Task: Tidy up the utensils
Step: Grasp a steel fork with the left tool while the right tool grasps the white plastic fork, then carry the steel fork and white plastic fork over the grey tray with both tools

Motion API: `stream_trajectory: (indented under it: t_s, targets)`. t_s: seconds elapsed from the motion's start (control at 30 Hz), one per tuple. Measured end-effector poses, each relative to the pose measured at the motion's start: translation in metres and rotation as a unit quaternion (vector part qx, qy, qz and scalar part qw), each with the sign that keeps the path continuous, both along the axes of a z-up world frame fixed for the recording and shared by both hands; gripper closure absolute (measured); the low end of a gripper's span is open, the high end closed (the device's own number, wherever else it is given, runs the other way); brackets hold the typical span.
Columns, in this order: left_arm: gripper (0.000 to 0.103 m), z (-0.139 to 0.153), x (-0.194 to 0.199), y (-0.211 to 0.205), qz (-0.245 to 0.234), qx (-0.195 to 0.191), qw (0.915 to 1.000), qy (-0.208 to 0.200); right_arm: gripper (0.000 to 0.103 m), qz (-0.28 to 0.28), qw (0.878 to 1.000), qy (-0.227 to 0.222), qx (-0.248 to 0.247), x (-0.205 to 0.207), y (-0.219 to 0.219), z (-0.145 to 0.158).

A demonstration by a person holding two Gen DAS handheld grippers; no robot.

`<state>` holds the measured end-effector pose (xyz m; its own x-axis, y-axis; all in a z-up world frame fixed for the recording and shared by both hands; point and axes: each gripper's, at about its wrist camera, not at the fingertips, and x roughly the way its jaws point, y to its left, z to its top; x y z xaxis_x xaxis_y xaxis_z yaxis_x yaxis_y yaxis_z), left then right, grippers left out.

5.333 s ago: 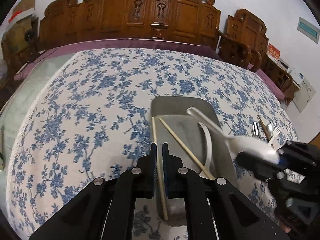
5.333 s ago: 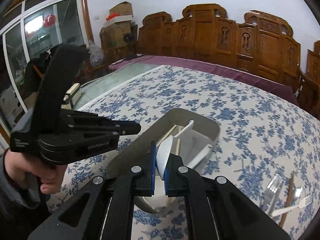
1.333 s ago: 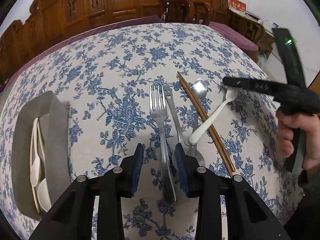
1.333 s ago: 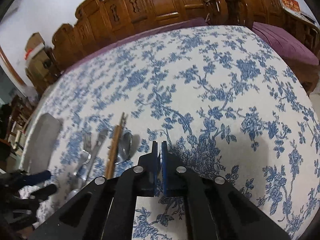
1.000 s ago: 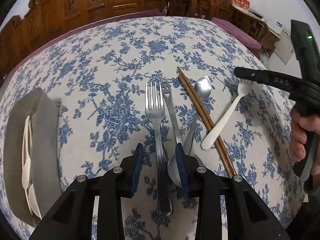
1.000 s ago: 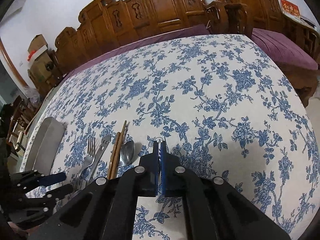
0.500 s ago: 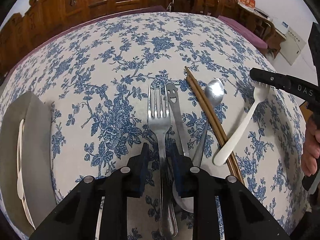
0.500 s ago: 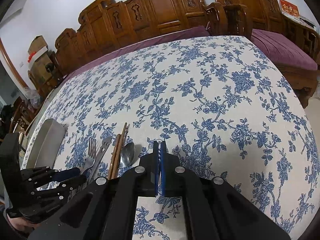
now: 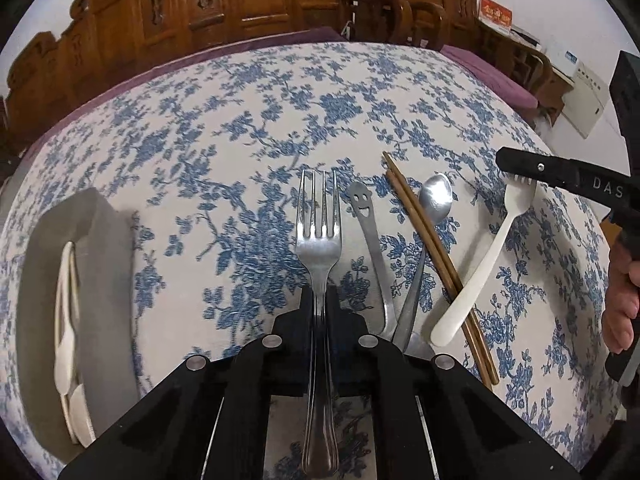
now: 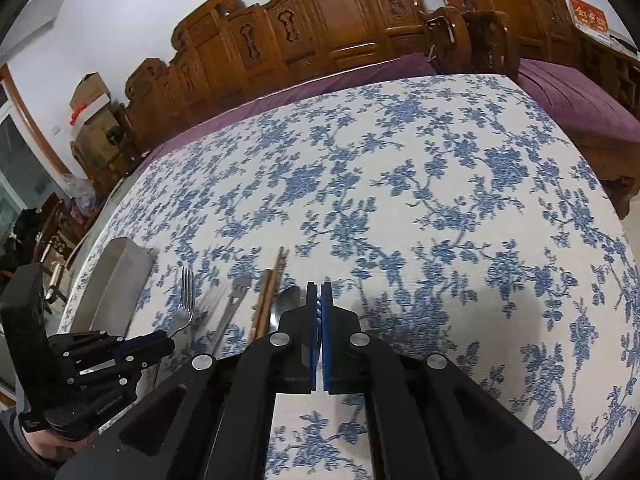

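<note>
Forks first: the steel fork (image 9: 318,240) lies on the flower-patterned worktop (image 9: 240,152) with its handle running straight back between the pads of the left hand-held gripper (image 9: 319,300), whose jaws have just been closing and now pinch that handle just behind the tines. Counted in the left wrist view, there are two forks, the steel one and a white plastic fork (image 9: 486,260) to its right; two steel spoons, one with a smiley-face handle end (image 9: 370,240) and a plain one (image 9: 430,216); and one pair of brown chopsticks (image 9: 424,240) lying slantwise between the plain spoon and the white fork. A grey tray (image 9: 108,264) at the left edge holds white utensils (image 9: 66,320), their number hard to tell. The right hand-held gripper (image 10: 319,312) is pressed together with nothing between its pads, tilted down over bare cloth just right of the utensil row. A hand (image 9: 622,296) grips its handle at the right edge.
</note>
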<state>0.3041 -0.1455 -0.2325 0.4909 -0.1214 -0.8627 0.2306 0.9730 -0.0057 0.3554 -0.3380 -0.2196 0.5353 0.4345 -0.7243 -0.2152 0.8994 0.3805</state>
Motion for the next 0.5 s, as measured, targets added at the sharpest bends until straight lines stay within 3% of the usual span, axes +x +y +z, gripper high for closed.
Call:
stream_trajectory:
  t_s: [0.5]
  targets:
    - [0.097,0.044,-0.026,0.024,0.007,-0.009,0.9993,-0.036,0.101,0.053,0.999,-0.007,-0.004,-0.015,0.042,0.009]
